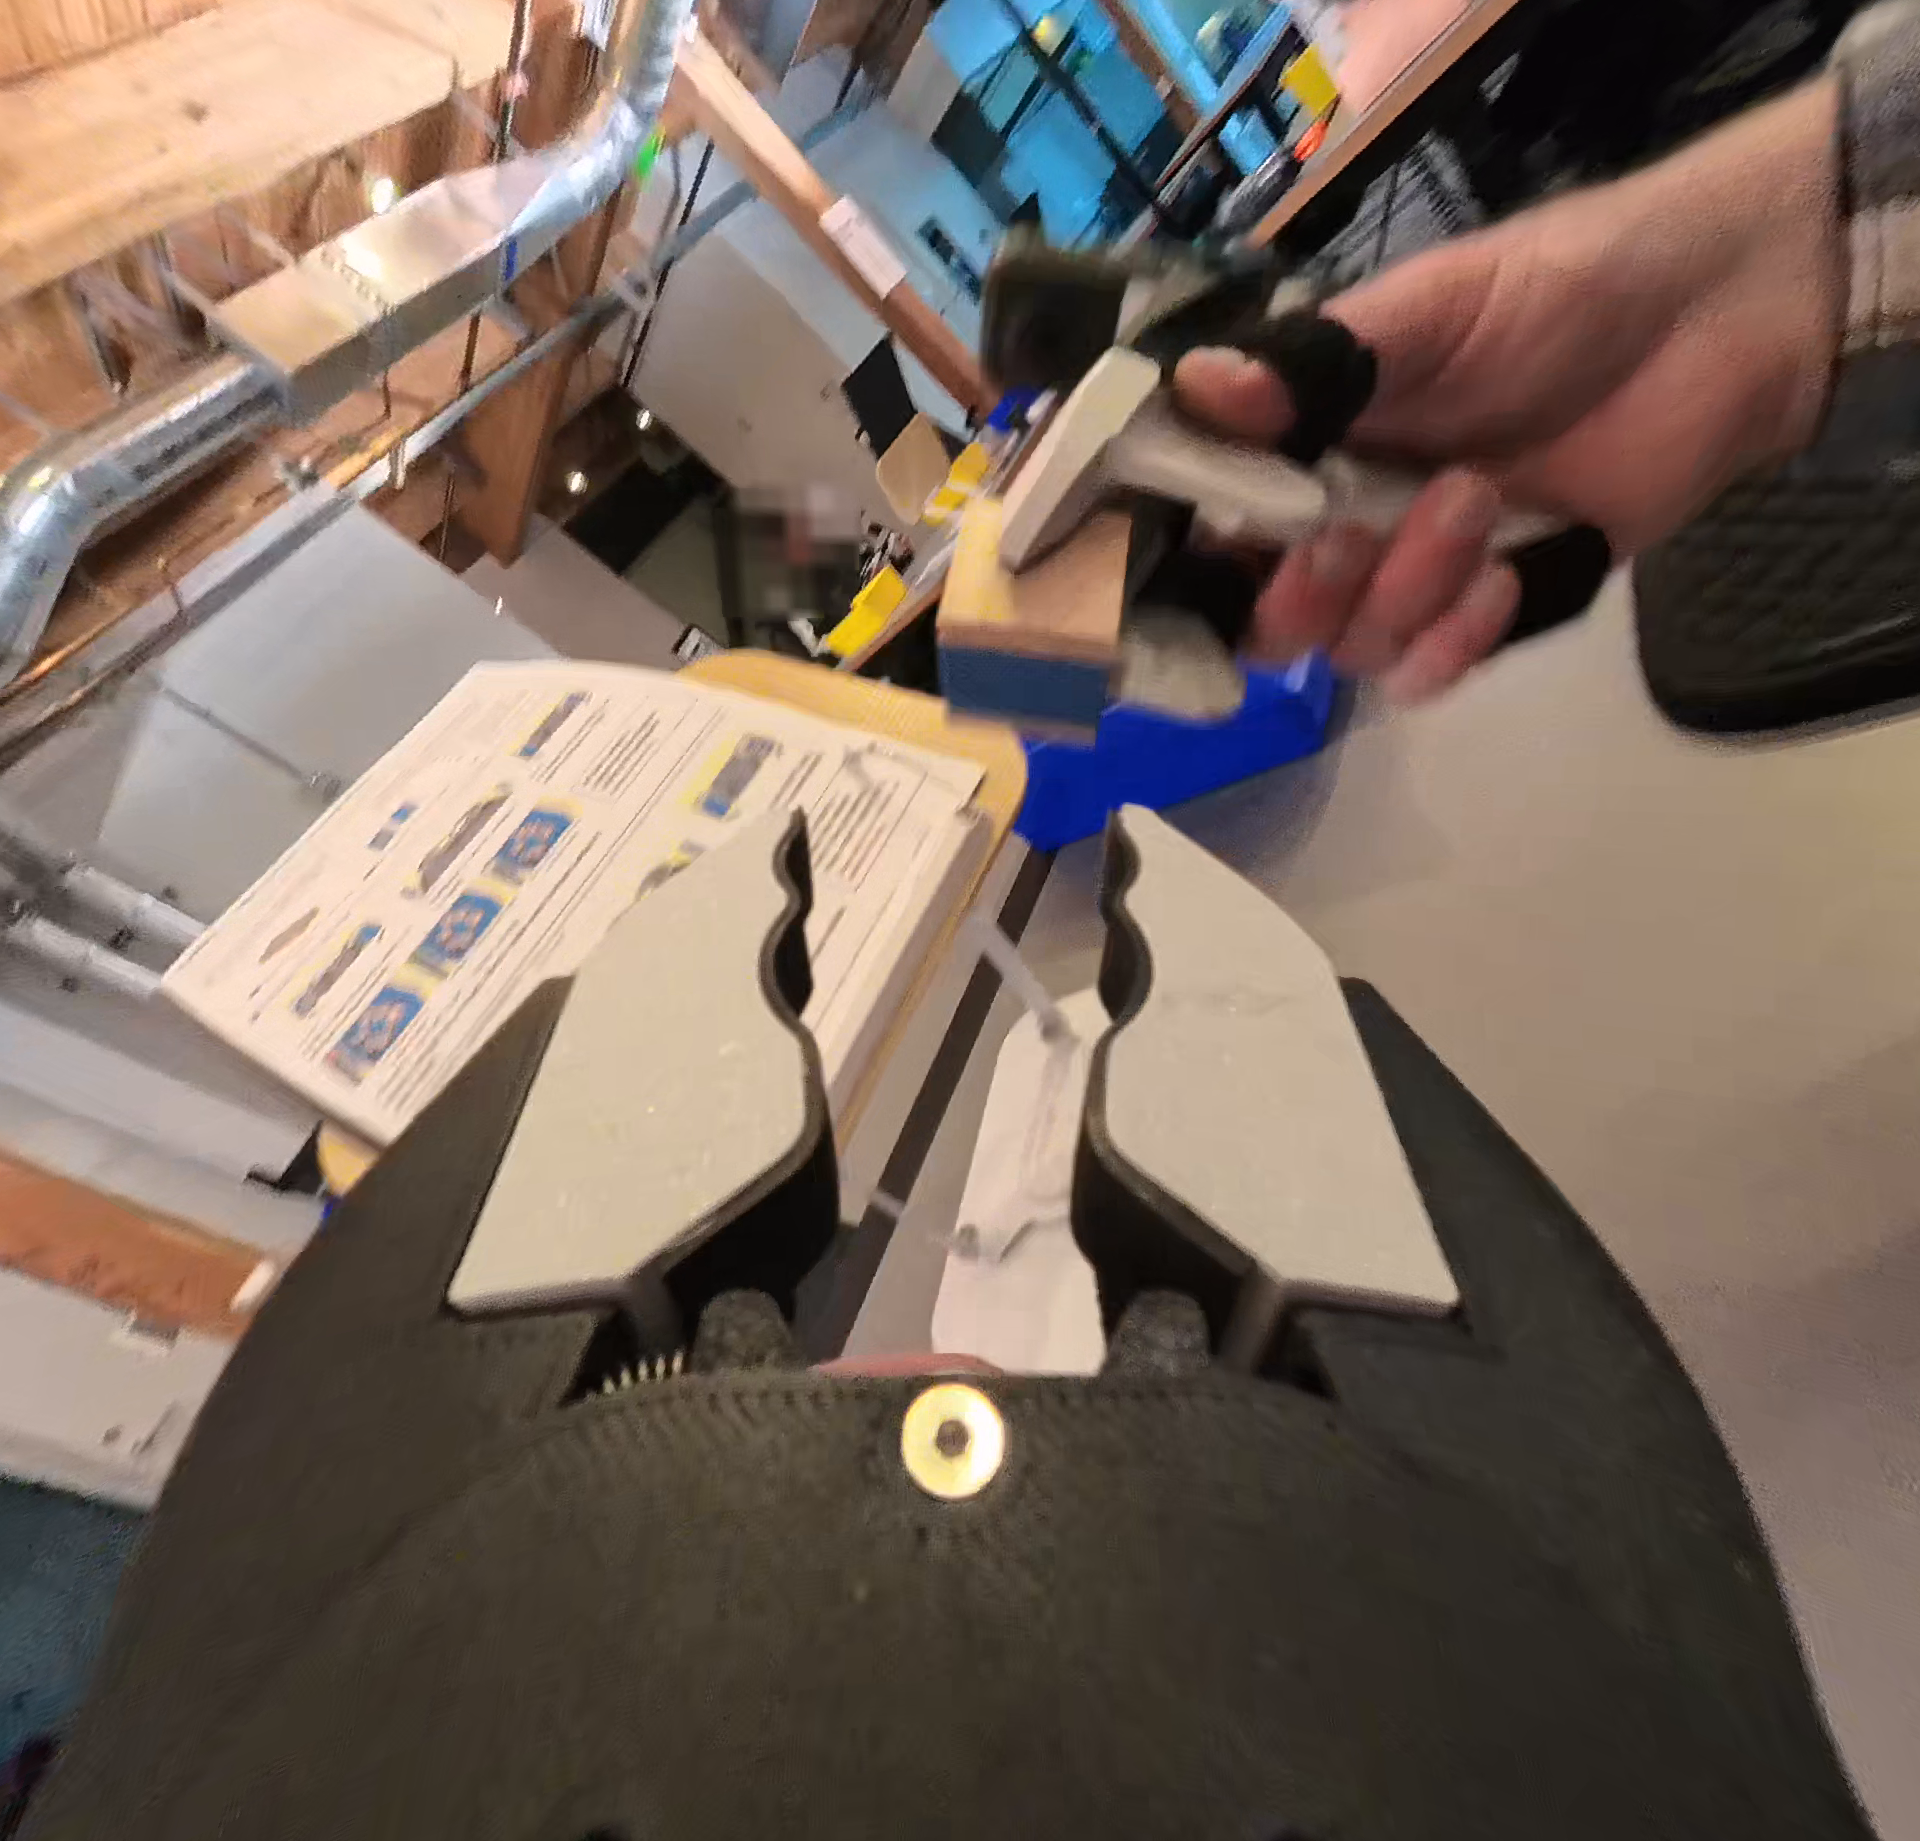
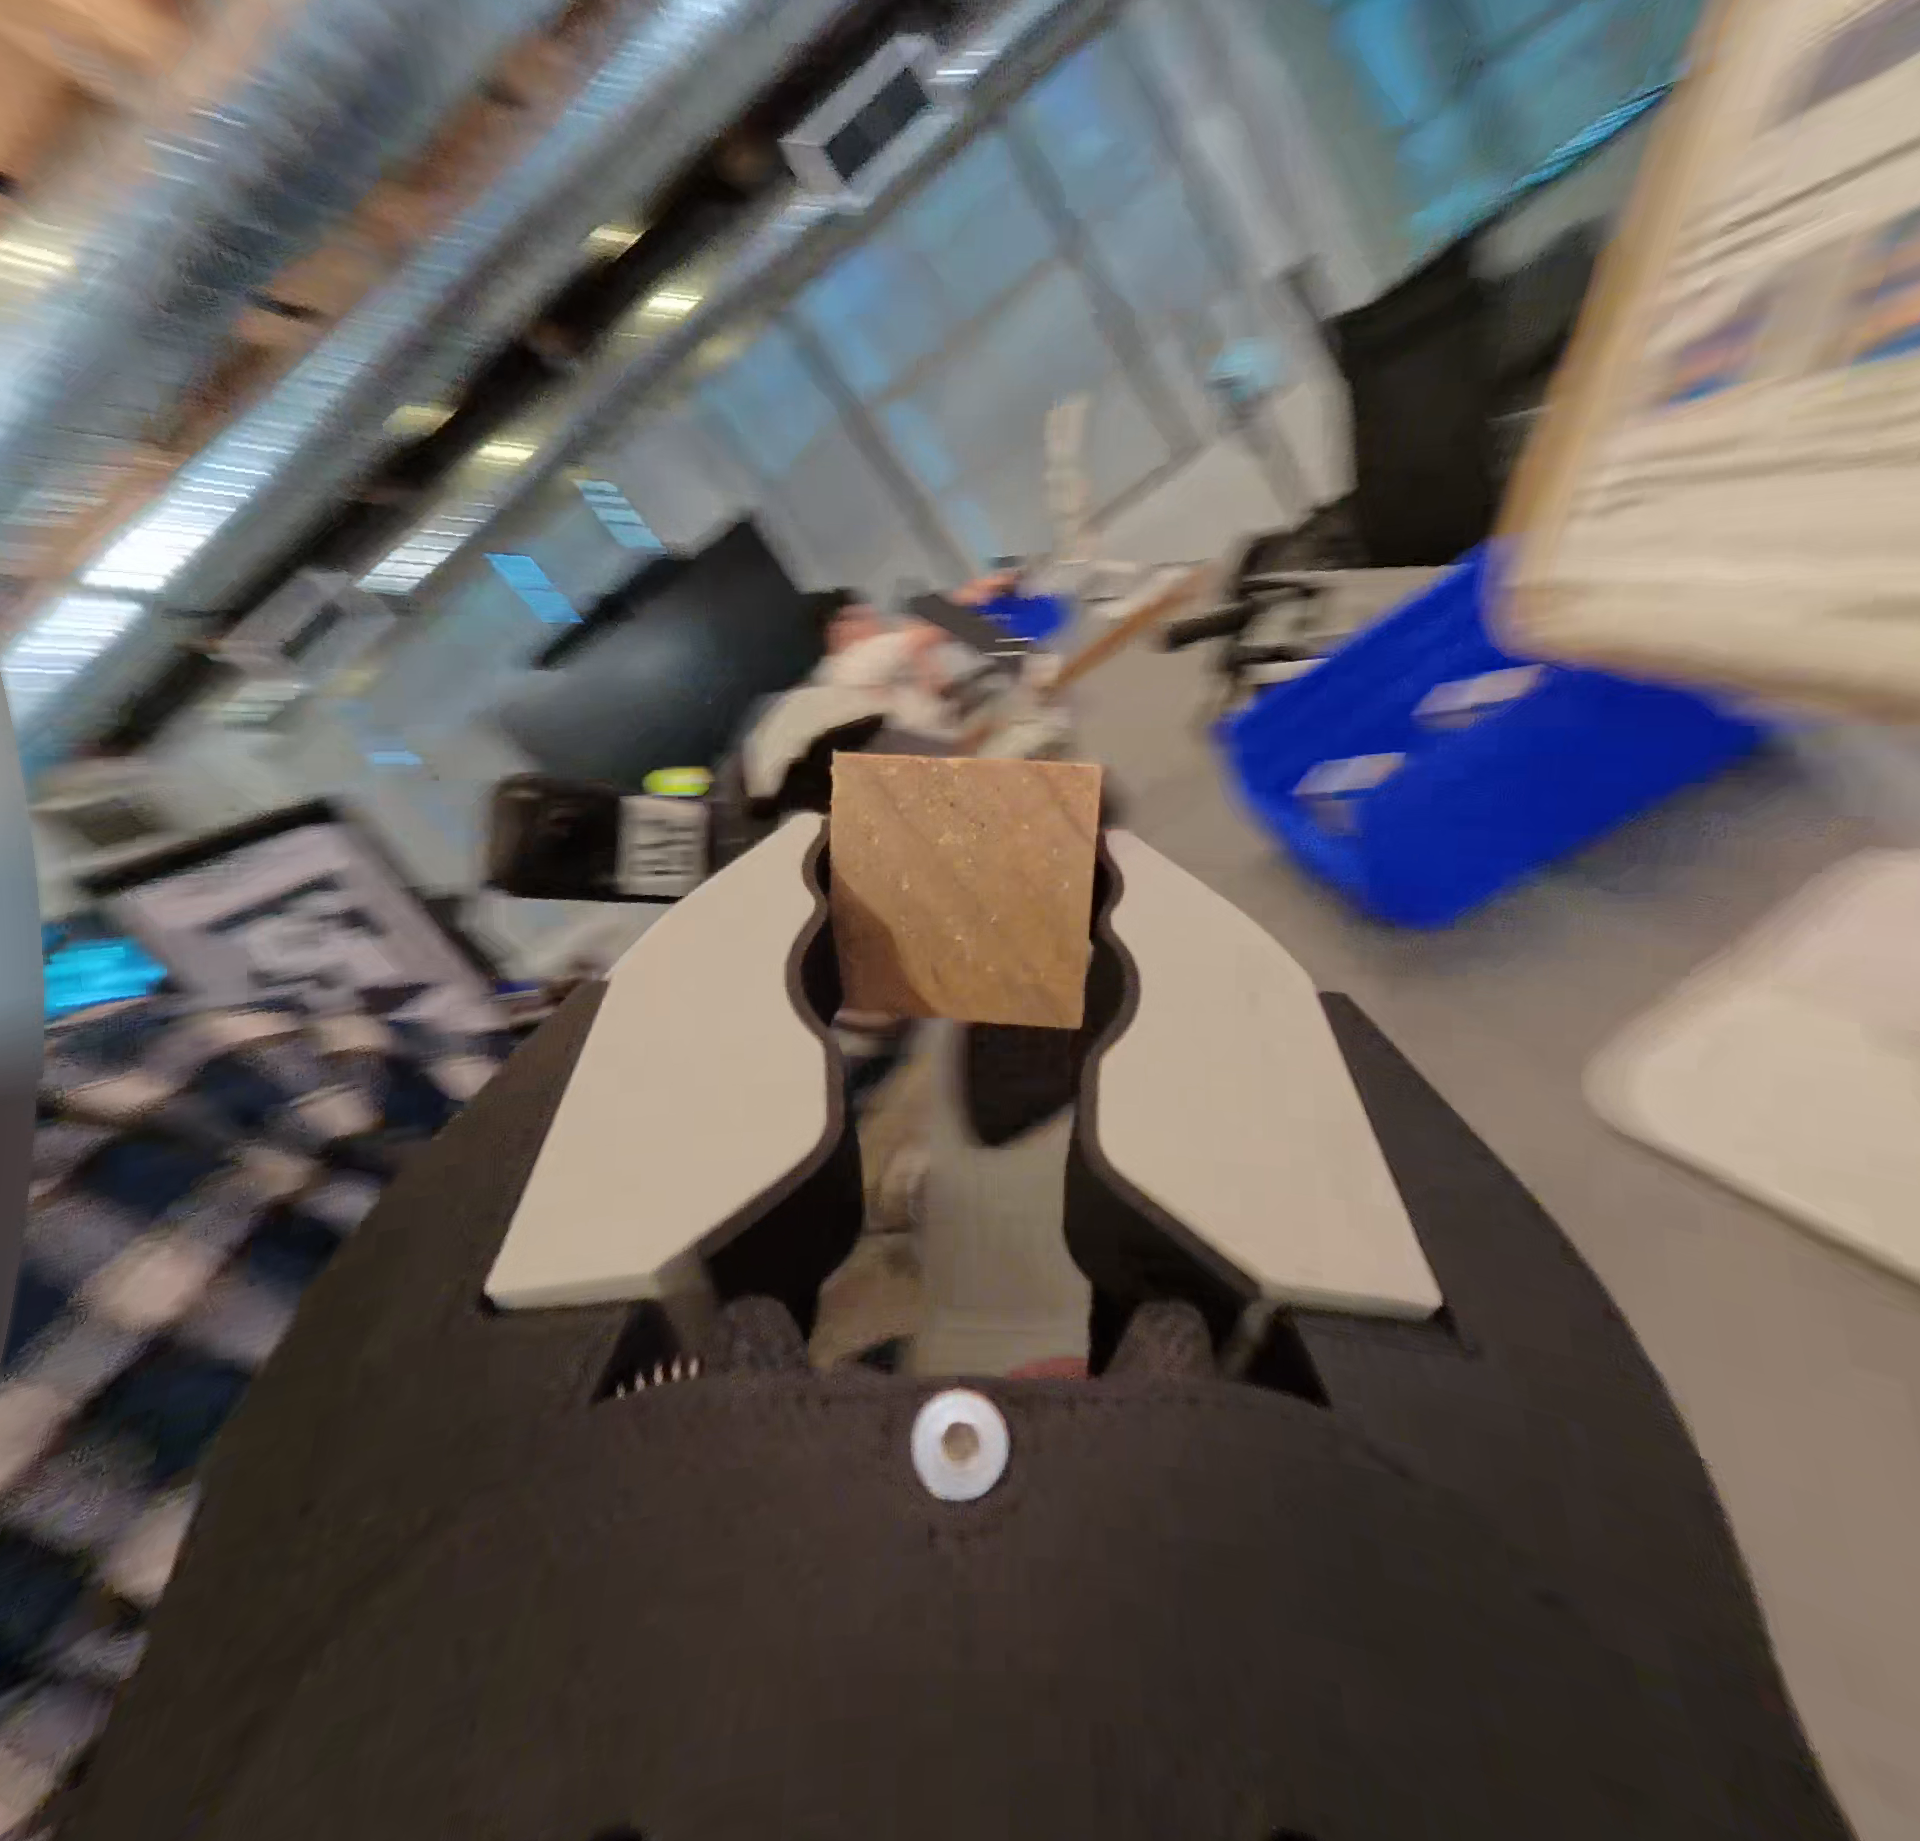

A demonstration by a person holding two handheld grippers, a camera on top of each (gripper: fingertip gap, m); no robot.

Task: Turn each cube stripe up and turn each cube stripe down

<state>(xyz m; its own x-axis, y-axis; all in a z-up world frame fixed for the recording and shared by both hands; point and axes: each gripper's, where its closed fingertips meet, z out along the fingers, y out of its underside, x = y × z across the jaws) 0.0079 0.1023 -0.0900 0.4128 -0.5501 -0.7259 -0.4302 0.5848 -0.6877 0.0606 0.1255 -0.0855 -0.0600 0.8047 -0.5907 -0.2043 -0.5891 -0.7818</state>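
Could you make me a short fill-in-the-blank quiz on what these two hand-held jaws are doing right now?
1. The right gripper holds a ____ cube between its jaws.
2. The left gripper has ____ between its jaws.
3. In the left wrist view, the cube's painted stripe is coloured ____.
4. The bin on the floor is coloured ____.

Missing words: wooden; nothing; blue; blue

Each gripper, the left (image 1: 956,856) and the right (image 2: 961,856), has a black textured body fanning out behind two pale grey fingers (image 1: 686,1043) with wavy black inner edges. A round washer (image 1: 953,1441) sits behind the fingers. The hand (image 1: 1558,357) wears a black fingertip cover and a grey plaid sleeve (image 1: 1875,170).
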